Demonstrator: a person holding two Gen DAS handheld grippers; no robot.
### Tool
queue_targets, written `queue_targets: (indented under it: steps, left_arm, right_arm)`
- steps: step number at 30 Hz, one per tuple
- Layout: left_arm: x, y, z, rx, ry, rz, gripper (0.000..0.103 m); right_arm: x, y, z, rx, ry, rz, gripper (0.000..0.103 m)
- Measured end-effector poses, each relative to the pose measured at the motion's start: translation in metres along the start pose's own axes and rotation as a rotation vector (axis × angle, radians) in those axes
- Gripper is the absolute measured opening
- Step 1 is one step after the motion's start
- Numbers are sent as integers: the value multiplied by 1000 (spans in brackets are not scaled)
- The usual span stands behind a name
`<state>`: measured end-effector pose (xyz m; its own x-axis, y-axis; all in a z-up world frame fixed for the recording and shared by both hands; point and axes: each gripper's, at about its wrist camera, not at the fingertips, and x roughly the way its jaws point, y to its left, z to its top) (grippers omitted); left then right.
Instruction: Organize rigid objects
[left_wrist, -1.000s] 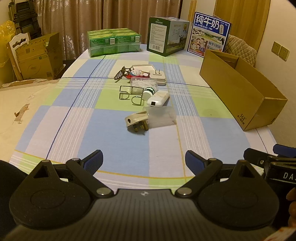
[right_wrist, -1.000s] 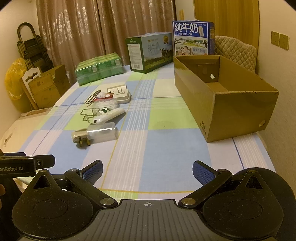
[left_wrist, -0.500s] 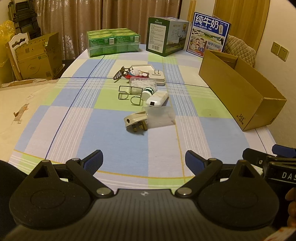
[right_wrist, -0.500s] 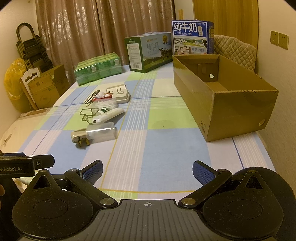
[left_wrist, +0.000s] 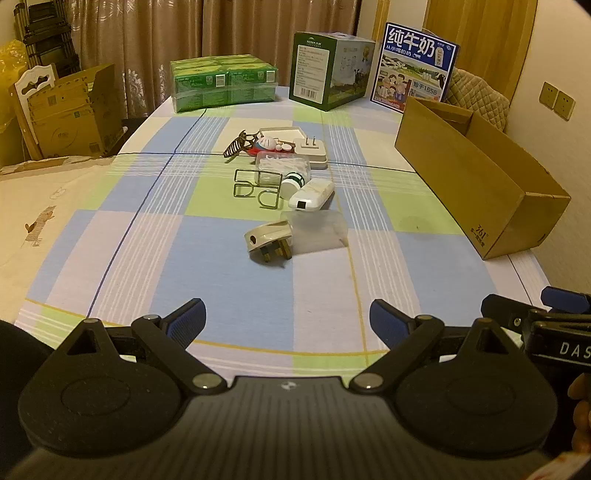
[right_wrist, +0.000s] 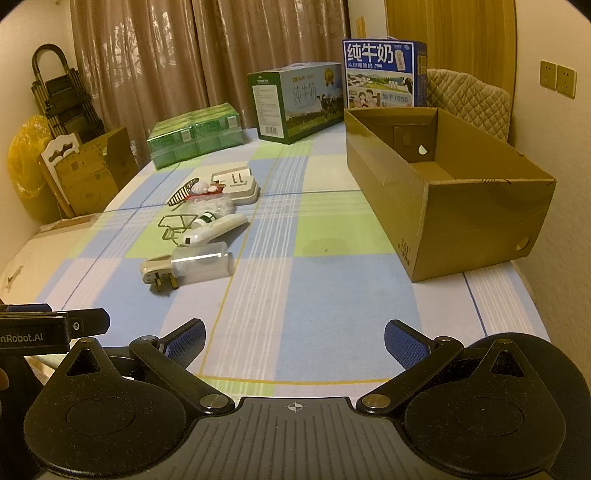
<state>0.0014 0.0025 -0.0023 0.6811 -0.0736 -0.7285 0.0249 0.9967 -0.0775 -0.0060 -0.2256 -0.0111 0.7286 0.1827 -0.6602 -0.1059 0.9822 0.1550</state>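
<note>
Only right wrist view shows cardboard box interior.

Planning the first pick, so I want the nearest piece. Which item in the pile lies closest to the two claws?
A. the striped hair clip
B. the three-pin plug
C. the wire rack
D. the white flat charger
B: the three-pin plug lies at the pile's near end, beside the clear plastic container, with the other items behind it.

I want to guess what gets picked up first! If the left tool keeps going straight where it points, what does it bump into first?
Probably the bare tablecloth first, since the open left tool points downward. The beige plug is the nearest object ahead, though depth is unclear.
</note>
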Motion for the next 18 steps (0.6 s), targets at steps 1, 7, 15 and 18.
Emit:
queue_targets:
  steps: [1,7,15,18]
  left_arm:
    - [0,0,0,0,0,0,94]
    - [0,0,0,0,0,-1,94]
    - [1,-1,-1,3,2,-4,94]
    - [2,-1,0,4,2,-5,94]
  right_arm:
    - [0,-1,0,1,0,0,101]
    - [2,-2,-2,-2,3,0,101]
    - [4,-2,-3,-2,6,0,101]
    - [6,0,-1,-3,9,2,101]
